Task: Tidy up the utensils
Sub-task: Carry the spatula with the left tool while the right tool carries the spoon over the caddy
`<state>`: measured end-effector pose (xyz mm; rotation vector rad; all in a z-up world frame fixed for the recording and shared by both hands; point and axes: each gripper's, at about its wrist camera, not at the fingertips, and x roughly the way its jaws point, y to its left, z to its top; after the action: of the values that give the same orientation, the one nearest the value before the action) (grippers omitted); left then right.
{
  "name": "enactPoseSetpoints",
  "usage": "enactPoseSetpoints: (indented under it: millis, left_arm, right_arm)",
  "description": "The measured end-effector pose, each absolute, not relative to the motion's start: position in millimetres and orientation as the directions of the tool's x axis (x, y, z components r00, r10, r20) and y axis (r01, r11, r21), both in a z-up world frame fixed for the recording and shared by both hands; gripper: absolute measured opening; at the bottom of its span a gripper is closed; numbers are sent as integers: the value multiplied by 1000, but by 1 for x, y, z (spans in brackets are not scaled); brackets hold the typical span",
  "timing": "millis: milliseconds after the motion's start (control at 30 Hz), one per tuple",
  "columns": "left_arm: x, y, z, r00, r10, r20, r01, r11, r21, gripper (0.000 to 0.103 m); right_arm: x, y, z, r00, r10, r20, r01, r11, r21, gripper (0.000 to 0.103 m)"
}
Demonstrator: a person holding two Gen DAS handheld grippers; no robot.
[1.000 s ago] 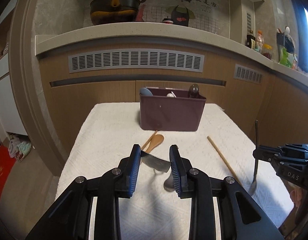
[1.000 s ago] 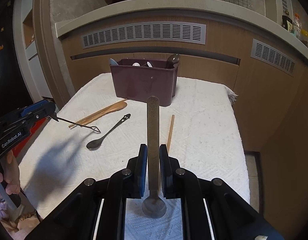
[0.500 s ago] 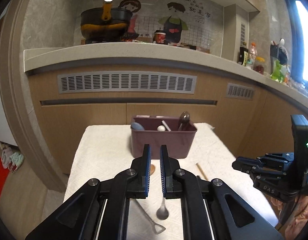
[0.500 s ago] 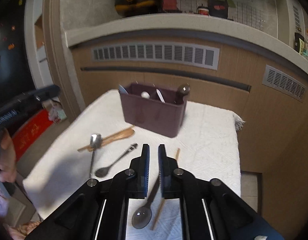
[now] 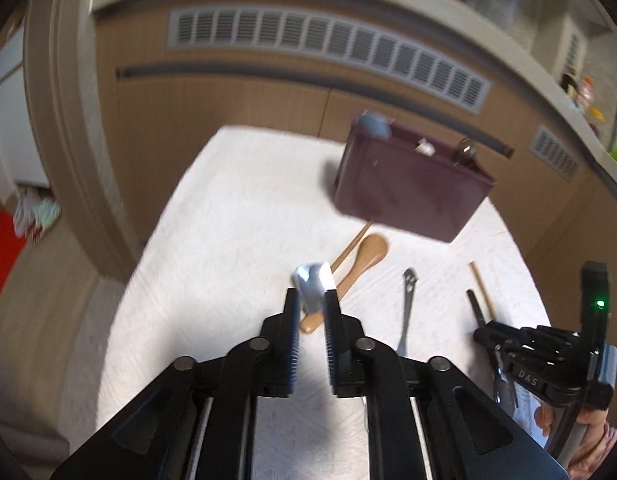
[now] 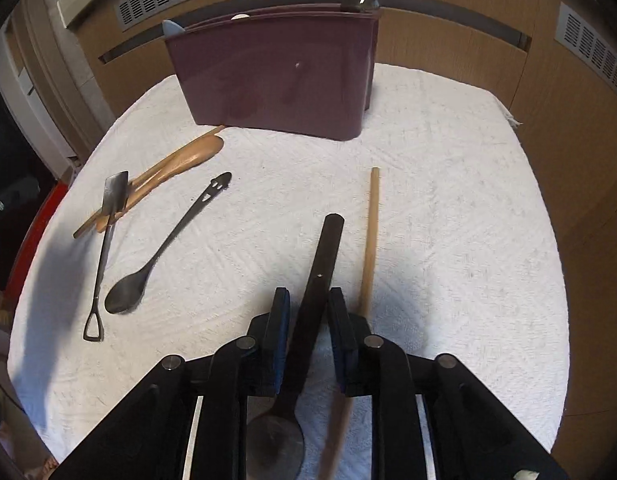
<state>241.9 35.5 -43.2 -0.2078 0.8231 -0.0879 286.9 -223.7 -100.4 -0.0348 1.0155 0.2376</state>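
The left wrist view is smeared by motion, so the rims of the maroon utensil caddy (image 5: pixel 408 188) and the heads of the pieces standing in it are hard to make out. In the right wrist view the bowl of the dark spoon (image 6: pixel 322 264) lies partly under the right gripper (image 6: pixel 306 306), and the near end of the wooden chopstick (image 6: pixel 370 236) just right of it blurs away beneath the frame. That gripper's jaws, nearly together half a second ago, have just been opening; they now stand narrowly apart around the spoon's handle, which lies on the white cloth (image 6: pixel 448 200). The left gripper (image 5: pixel 310 300), nearly closed half a second ago and pointed at the caddy, has also just been opening, and its narrow gap frames the blade of the small shovel-shaped spoon (image 5: pixel 314 282), resting on the wooden spoon (image 5: pixel 362 260); contact cannot be told. Farther right lies a black spoon (image 6: pixel 168 248).
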Motion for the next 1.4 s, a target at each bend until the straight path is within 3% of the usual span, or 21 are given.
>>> enactPoseSetpoints:
  millis: [33, 100, 200, 467, 533, 567, 633, 933, 1167, 1400]
  left_arm:
    - [246, 36, -49, 657, -162, -736, -13, 974, -226, 30]
    - [251, 34, -57, 633, -173, -755, -21, 970, -241, 52]
    - [261, 26, -65, 619, -165, -768, -30, 972, -233, 53]
    - [307, 1, -92, 570, -71, -819, -111, 980, -162, 53]
    - [311, -3, -99, 574, -60, -817, -109, 983, -149, 44]
    - [310, -5, -100, 592, -50, -804, -97, 986, -133, 33]
    - [305, -6, -99, 617, -51, -785, -70, 990, -120, 32]
    - [249, 6, -58, 763, -75, -642, 26, 996, -86, 32]
    - [229, 5, -9, 839, -162, -519, 87, 982, -166, 32]
    - [253, -9, 109, 931, -267, -247, 226, 957, -184, 32]
  right_arm:
    - [287, -221, -101, 508, 167, -845, -214, 975, 64, 15]
    - [287, -219, -100, 515, 152, -844, -222, 974, 40, 12]
    - [282, -223, -94, 529, 185, -828, -228, 971, 71, 11]
    - [263, -235, -69, 615, 178, -768, -212, 976, 57, 11]
    - [259, -236, -66, 627, 178, -758, -211, 976, 54, 11]
    - [259, -236, -66, 631, 177, -755, -211, 976, 52, 11]
    - [256, -239, -64, 637, 183, -749, -212, 976, 59, 11]
    - [247, -247, -51, 663, 240, -709, -225, 967, 117, 11]
    - [241, -248, -32, 698, 268, -664, -226, 962, 150, 11]
    - [244, -249, 51, 822, 296, -487, -263, 955, 137, 11]
